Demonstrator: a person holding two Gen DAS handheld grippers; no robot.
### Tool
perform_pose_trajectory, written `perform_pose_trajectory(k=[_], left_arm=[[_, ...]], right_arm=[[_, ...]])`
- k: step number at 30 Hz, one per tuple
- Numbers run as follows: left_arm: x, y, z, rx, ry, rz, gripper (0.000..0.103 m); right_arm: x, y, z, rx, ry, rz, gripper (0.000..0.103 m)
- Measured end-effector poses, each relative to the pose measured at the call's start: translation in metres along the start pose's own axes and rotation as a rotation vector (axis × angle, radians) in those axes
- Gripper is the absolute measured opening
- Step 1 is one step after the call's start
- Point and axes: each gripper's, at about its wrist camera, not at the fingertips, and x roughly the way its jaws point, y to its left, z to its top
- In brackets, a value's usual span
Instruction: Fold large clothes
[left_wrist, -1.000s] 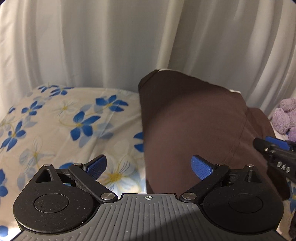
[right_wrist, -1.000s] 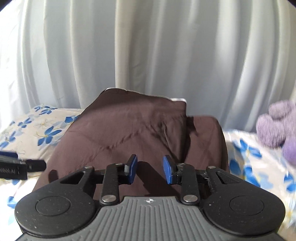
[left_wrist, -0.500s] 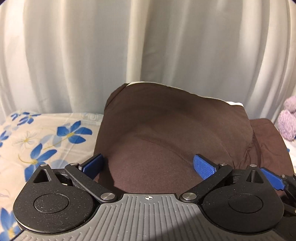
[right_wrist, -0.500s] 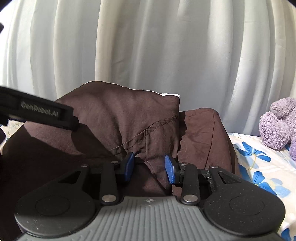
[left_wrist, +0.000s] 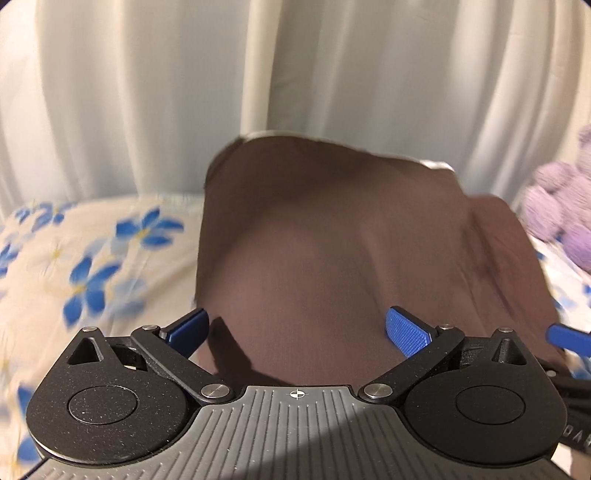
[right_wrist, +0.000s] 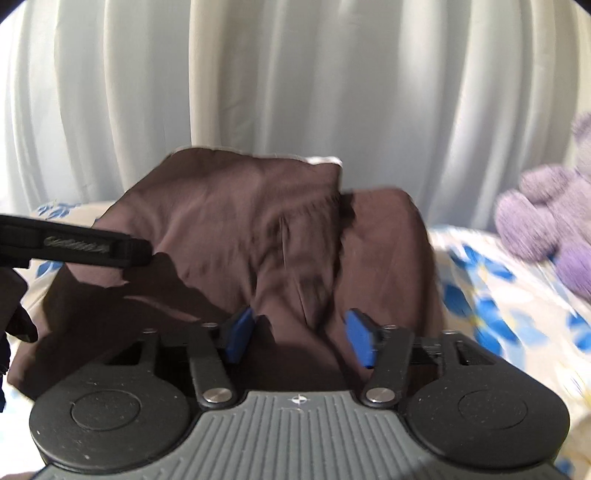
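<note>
Left wrist view: behind everything, pleated white curtain (left_wrist: 147, 92), hanging to the bed. Below it, cream bedsheet printed with blue flowers (left_wrist: 92, 258), one sheet. On the sheet, one large dark brown garment (left_wrist: 332, 240), humped up at the far end against the curtain and spreading down toward the camera, a pale lining edge showing along its top. At the right edge, one fuzzy lilac plush toy (left_wrist: 561, 206), blurred, just beside the garment.

Left claw (left_wrist: 297, 326): spread wide, blue ribbed pads (left_wrist: 408, 332) well apart, nothing gripped; brown cloth lying in the gap, contact with the pads impossible to judge. At the far right, a blue tip of the right claw (left_wrist: 569, 339), with partial white lettering on its black body, unreadable.

Right wrist view: same curtain (right_wrist: 369, 92), sheet (right_wrist: 517, 314), garment (right_wrist: 240, 229) creased down the middle, toy (right_wrist: 546, 221) at right. Right claw (right_wrist: 301, 338): moderately parted, a fold of brown cloth standing between the two blue pads (right_wrist: 360, 341), not pinched. At left, black finger of the left claw (right_wrist: 85, 247) over the garment; lettering on it blurred beyond reading.
</note>
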Motion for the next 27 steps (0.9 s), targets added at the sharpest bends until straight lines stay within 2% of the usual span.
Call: perform_pose_trajectory(k=[1, 4, 7, 9, 11, 13, 15, 18, 22, 27], left_arm=[[-0.011, 0.001, -0.010, -0.008, 0.014, -0.004, 0.103], [-0.035, 0.001, -0.043, -0.002, 0.116, -0.008, 0.103], [-0.050, 0.003, -0.069, -0.017, 0.194, -0.007, 0.103], [-0.055, 0.000, -0.077, 0.011, 0.209, 0.040, 0.103], [-0.059, -0.001, -0.078, 0.020, 0.209, 0.067, 0.103], [-0.065, 0.001, -0.075, -0.002, 0.216, 0.060, 0.103], [-0.075, 0.002, -0.069, -0.026, 0.198, 0.051, 0.103], [-0.086, 0.000, -0.057, -0.018, 0.172, 0.080, 0.103], [-0.099, -0.004, -0.048, 0.020, 0.145, 0.113, 0.103], [-0.105, -0.008, -0.049, 0.028, 0.145, 0.093, 0.103]], right_arm=[[-0.013, -0.001, -0.003, 0.010, 0.029, -0.007, 0.082], [-0.049, -0.003, -0.020, 0.030, 0.179, 0.009, 0.099], [-0.069, 0.003, -0.047, 0.009, 0.308, 0.028, 0.102], [-0.076, 0.007, -0.058, -0.004, 0.369, -0.005, 0.102], [-0.079, 0.010, -0.057, 0.004, 0.382, -0.027, 0.102], [-0.083, 0.013, -0.051, 0.008, 0.371, -0.052, 0.102], [-0.084, 0.017, -0.041, 0.009, 0.371, -0.079, 0.102], [-0.078, 0.023, -0.027, -0.006, 0.404, -0.122, 0.102], [-0.082, 0.027, -0.014, 0.003, 0.375, -0.138, 0.102], [-0.087, 0.029, -0.006, 0.039, 0.360, -0.150, 0.102]])
